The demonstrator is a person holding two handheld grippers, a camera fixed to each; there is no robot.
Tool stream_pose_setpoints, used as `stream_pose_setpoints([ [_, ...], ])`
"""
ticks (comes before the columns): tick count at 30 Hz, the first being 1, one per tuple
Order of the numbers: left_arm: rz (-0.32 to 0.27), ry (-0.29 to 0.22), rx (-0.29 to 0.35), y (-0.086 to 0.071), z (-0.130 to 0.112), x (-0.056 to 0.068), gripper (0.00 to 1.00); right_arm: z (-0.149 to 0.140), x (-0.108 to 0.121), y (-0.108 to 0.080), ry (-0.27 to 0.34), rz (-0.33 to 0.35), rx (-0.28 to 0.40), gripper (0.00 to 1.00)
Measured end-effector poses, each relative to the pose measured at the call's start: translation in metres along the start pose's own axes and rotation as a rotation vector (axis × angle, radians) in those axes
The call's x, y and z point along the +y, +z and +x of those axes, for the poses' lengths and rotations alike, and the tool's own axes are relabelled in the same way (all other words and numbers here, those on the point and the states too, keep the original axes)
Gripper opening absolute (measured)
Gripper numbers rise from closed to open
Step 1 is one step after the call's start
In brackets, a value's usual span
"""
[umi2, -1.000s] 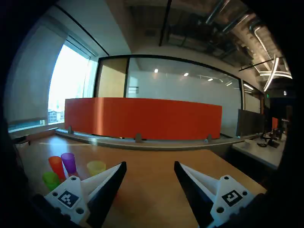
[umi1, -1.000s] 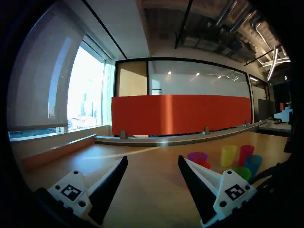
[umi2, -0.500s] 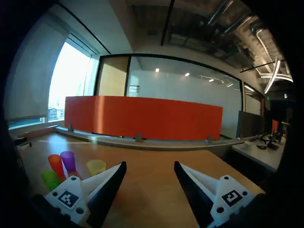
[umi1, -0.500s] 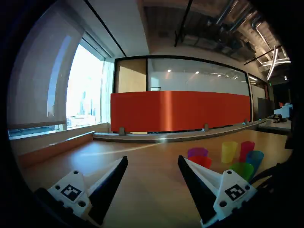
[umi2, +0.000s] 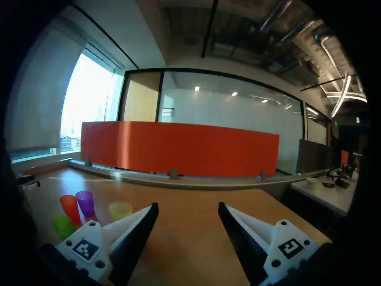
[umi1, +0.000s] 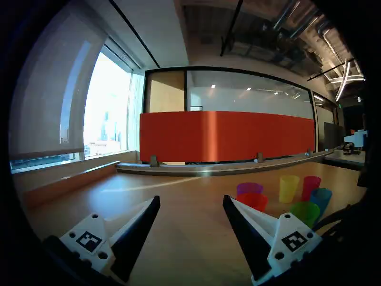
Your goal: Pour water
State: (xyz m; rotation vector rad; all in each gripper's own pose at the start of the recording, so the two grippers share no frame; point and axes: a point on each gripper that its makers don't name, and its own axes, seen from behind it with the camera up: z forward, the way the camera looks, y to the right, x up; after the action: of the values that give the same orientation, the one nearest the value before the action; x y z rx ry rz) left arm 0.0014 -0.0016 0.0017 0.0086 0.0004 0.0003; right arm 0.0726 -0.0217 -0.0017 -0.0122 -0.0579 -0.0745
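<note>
Several translucent plastic cups stand grouped on a wooden table (umi1: 190, 238). In the left gripper view they are at the right: purple cup (umi1: 249, 188), red cup (umi1: 253, 200), yellow cup (umi1: 288, 188), pink cup (umi1: 310, 187), blue cup (umi1: 320, 198), green cup (umi1: 305, 212). My left gripper (umi1: 190, 207) hangs open to their left, nothing between its fingers. In the right gripper view the cups are at the left: red cup (umi2: 70, 207), purple cup (umi2: 86, 203), yellow cup (umi2: 120, 210), green cup (umi2: 62, 224). My right gripper (umi2: 188, 214) is open and empty, to the right of them.
An orange divider panel (umi1: 224, 136) runs along the table's far edge (umi2: 190, 181). A big window (umi1: 105, 119) is at the left. Another desk (umi2: 328, 190) with items stands at the right. Bare tabletop lies in front of both grippers.
The left gripper view has tipped slightly, so the cups and divider sit a little differently in it. The right gripper view barely shifted. Both grippers stayed open.
</note>
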Motion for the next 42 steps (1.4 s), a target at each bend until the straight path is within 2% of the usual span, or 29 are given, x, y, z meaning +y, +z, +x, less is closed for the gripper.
stream_pose_setpoints([
  [20, -0.001, 0.000, -0.001, 0.000, -0.001, 0.000, 0.98, 0.001, 0.001, 0.000, 0.006, 0.002, 0.020, 0.97],
  [27, -0.001, -0.001, -0.001, 0.001, -0.001, 0.000, 0.98, 0.003, 0.001, 0.003, -0.036, -0.005, 0.066, 0.97],
  [32, -0.001, 0.000, -0.001, 0.001, -0.001, 0.000, 0.98, -0.009, 0.000, 0.005, -0.050, -0.002, 0.084, 0.98],
  [42, -0.001, 0.000, -0.001, 0.001, -0.001, 0.000, 0.98, -0.036, 0.009, 0.004, 0.026, 0.010, 0.094, 1.00],
])
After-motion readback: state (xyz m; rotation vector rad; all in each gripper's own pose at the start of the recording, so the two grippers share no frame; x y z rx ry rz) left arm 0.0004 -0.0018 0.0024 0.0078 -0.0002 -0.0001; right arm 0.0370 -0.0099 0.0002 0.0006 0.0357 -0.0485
